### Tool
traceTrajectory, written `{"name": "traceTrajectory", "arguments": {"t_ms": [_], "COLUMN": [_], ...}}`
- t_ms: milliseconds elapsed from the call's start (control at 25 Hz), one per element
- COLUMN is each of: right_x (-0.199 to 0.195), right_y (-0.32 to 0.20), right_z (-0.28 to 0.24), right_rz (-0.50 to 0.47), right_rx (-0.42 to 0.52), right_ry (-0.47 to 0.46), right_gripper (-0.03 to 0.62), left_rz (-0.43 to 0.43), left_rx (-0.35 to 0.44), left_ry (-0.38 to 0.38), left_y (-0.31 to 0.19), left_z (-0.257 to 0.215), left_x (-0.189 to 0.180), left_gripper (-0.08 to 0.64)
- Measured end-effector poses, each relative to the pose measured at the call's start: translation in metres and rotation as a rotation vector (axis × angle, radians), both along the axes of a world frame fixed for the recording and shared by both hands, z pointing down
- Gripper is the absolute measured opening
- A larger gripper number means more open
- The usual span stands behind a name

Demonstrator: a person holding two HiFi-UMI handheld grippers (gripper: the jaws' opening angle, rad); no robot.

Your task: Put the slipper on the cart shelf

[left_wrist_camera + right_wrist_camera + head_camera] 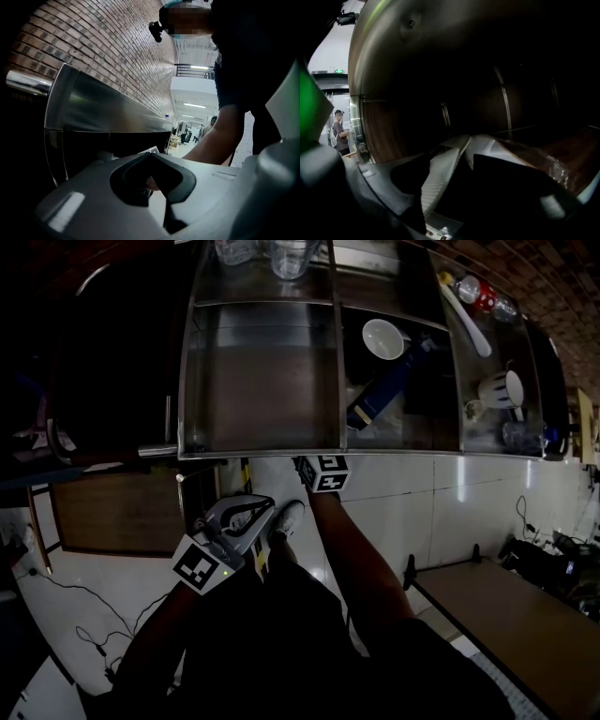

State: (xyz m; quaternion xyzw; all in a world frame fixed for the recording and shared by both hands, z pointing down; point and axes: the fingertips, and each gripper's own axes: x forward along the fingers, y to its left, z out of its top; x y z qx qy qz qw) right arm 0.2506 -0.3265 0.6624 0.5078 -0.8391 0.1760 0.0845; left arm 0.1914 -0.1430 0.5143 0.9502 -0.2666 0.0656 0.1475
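My right arm stretches forward under the steel cart. The right gripper is tipped slightly down into the cart shelf, with its jaws spread wide. The white slipper lies on that shelf between them, ribbed sole showing, unpinched. My left gripper hangs below the cart's edge, jaws pressed together on nothing. Its cube shows black-and-white square markers.
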Motion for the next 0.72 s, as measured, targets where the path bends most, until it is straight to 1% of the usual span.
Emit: {"name": "traceTrajectory", "arguments": {"t_ms": [120,280,400,560,720], "right_x": [0.003,0.003,0.008,0.016,0.015], "right_y": [0.003,0.017,0.036,0.073,0.117], "right_z": [-0.005,-0.022,-0.028,-0.036,-0.065], "right_rz": [-0.001,-0.038,-0.056,-0.094,-0.175], "right_rx": [0.015,0.056,0.049,0.023,0.042], "right_ry": [0.01,0.043,0.065,0.054,0.011], "right_gripper": [0.279,0.279,0.279,0.279,0.278], "left_rz": [-0.004,-0.002,0.0,0.008,-0.002], "left_rx": [0.0,0.017,0.028,0.049,0.059], "left_ry": [-0.001,-0.004,-0.007,-0.006,-0.006], "left_y": [0.002,0.004,0.008,0.019,0.033], "left_z": [-0.001,-0.004,-0.011,-0.028,-0.041], "left_x": [0.0,0.001,0.003,0.005,0.004], "left_gripper": [0.0,0.0,0.0,0.0,0.001]}}
